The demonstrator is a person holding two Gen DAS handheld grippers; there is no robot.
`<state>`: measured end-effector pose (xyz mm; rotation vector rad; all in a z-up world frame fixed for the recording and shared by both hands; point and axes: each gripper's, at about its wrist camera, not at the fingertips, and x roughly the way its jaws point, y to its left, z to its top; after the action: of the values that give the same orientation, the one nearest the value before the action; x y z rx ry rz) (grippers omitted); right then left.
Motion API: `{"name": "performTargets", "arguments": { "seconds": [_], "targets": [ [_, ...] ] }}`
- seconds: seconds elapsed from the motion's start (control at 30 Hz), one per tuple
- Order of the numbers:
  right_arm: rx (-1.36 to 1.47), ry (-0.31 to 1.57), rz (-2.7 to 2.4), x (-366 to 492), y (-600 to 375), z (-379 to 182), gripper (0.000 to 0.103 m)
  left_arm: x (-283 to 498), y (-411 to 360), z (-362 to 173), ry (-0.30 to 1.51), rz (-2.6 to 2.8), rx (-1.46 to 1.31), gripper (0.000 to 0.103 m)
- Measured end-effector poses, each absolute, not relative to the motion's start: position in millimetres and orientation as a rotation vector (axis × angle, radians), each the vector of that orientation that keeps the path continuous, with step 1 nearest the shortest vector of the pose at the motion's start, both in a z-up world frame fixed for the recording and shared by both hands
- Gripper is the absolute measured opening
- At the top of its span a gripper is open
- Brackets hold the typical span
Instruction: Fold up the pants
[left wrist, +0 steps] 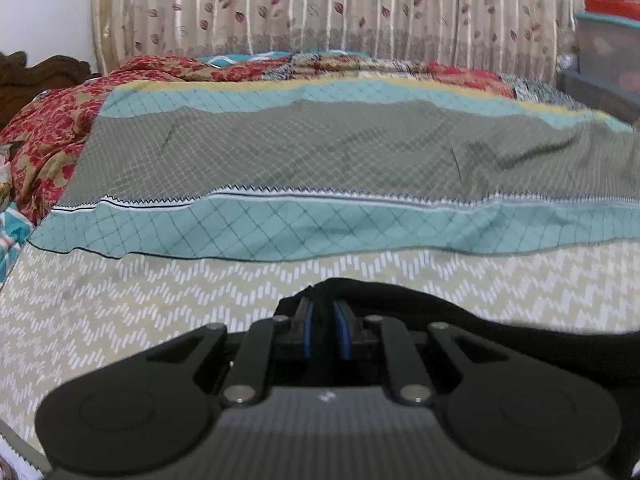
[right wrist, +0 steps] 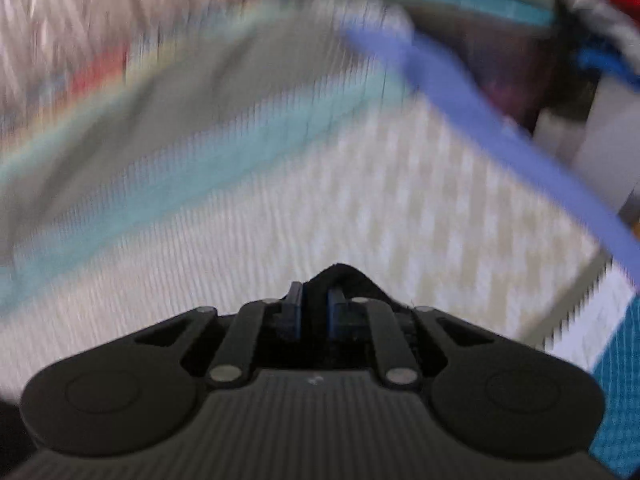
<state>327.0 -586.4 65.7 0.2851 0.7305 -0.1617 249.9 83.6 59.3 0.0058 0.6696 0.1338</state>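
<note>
**Two grippers pinching black pants above a patterned bedspread**

Two grippers are seen, each pressed together on a fold of black fabric. Between the blue-lined fingers of the left gripper, an edge of the pants is clamped; from the pinch the dark cloth is carried off to the right, along the lower edge of the left wrist view. A small peak of the pants is likewise held between the narrow-set fingers of the right gripper, with a little of the fabric spilling to the right of the jaws.

Beyond both grippers the bedspread is laid out, marked nearest with beige and white zigzags, then a teal band, a grey-green band and a second teal band. Crumpled red floral fabric is heaped at the far left of the bed. A beige curtain with a leaf print is hung behind the bed, and a clear storage bin is stacked at the far right.

The right wrist view is heavily blurred; a blue strip can be made out running diagonally along the bed's edge, but its nature cannot be told.
</note>
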Motion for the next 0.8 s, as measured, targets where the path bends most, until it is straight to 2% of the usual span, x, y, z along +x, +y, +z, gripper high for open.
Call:
{"name": "performTargets", "arguments": {
  "seconds": [0.1,0.13,0.23,0.37,0.6,0.8],
  "targets": [
    [0.416,0.511,-0.183,334,-600,88,0.014,252,81,55,0.658,0.157,-0.003,0.012],
    [0.420,0.499,-0.197,340,-599,86,0.014,256,78,50,0.672,0.163,0.004,0.012],
    [0.338,0.617,-0.233,367,-581,68,0.014,264,75,34,0.720,0.175,0.012,0.012],
    [0.321,0.679,-0.253,381,-574,53,0.014,262,74,32,0.725,0.181,0.001,0.012],
    [0.441,0.636,-0.245,351,-591,79,0.012,230,77,71,0.657,0.137,-0.031,0.012],
    [0.513,0.593,-0.213,281,-619,110,0.012,152,77,109,0.573,0.085,-0.084,0.012]
  ]
}}
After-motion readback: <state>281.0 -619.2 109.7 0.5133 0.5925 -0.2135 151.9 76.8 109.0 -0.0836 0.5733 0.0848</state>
